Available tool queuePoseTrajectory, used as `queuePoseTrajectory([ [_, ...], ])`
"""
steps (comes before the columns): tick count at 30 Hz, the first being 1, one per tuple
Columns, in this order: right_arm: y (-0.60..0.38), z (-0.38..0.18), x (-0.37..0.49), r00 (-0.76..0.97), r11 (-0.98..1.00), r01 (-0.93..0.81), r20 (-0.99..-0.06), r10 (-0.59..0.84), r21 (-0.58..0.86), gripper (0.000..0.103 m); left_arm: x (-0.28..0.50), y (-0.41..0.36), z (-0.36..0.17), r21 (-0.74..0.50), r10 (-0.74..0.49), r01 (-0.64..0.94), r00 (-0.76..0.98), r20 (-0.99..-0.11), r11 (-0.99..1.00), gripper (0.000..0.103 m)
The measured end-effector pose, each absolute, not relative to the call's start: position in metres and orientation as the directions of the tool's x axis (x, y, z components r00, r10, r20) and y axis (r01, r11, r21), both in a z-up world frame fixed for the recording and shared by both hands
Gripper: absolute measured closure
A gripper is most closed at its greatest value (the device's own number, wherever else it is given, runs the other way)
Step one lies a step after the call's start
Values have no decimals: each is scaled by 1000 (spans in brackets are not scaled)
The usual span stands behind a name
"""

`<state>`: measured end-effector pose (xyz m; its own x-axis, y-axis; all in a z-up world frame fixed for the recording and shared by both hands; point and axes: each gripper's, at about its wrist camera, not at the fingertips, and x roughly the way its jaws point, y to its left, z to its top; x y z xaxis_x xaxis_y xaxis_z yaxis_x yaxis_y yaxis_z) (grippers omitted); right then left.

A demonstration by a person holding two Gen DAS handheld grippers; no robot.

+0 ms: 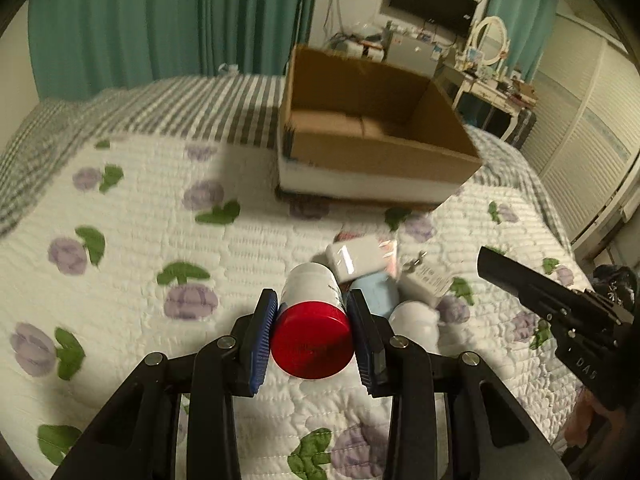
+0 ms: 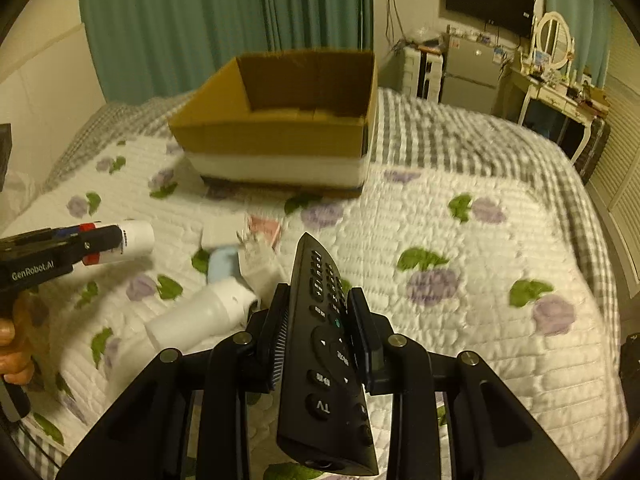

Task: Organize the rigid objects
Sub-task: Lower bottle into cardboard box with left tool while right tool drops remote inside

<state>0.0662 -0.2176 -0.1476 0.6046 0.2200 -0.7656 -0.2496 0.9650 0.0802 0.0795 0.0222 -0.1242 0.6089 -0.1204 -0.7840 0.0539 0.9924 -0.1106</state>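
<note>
My left gripper (image 1: 312, 316) is shut on a white bottle with a red cap (image 1: 312, 332), held above the quilt; the same bottle (image 2: 134, 240) shows at the left of the right wrist view. My right gripper (image 2: 318, 312) is shut on a black TV remote (image 2: 326, 360), its far end pointing ahead. An open cardboard box (image 1: 372, 152) (image 2: 276, 136) stands on the bed beyond both. On the quilt lies a pile: a white bottle (image 2: 204, 316) (image 1: 414, 320), a light blue item (image 2: 222, 266) (image 1: 376, 286), a white box (image 1: 352, 256) and a white charger (image 1: 426, 278).
The bed carries a white quilt with purple flowers (image 2: 440, 280) and a grey striped cover behind it. Green curtains (image 1: 160, 20) hang at the back. A wall TV (image 2: 488, 0), a fridge and a dressing table (image 2: 556, 88) stand at the far right. A hand (image 2: 12, 344) grips the left tool.
</note>
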Motion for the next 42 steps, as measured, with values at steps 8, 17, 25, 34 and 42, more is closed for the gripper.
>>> queuePoseTrajectory([
  [8, -218, -89, 61, 703, 963, -253, -667, 249, 93, 75, 78, 5, -79, -72, -136, 120, 701, -700, 990, 67],
  [17, -211, -19, 64, 798, 955, -288, -532, 283, 75, 75, 88, 4, -28, -79, -162, 144, 777, -609, 986, 67],
  [25, -204, 20, 89, 843, 950, -309, -450, 294, 41, 75, 115, 6, 4, -79, -165, 146, 825, -540, 986, 67],
  [34, -187, 29, 140, 855, 941, -337, -418, 307, 1, 75, 167, -7, 3, -53, -157, 151, 847, -509, 987, 67],
  [42, -170, -13, 205, 827, 939, -345, -477, 296, -15, 75, 224, -16, -27, -36, -152, 159, 826, -543, 987, 67],
])
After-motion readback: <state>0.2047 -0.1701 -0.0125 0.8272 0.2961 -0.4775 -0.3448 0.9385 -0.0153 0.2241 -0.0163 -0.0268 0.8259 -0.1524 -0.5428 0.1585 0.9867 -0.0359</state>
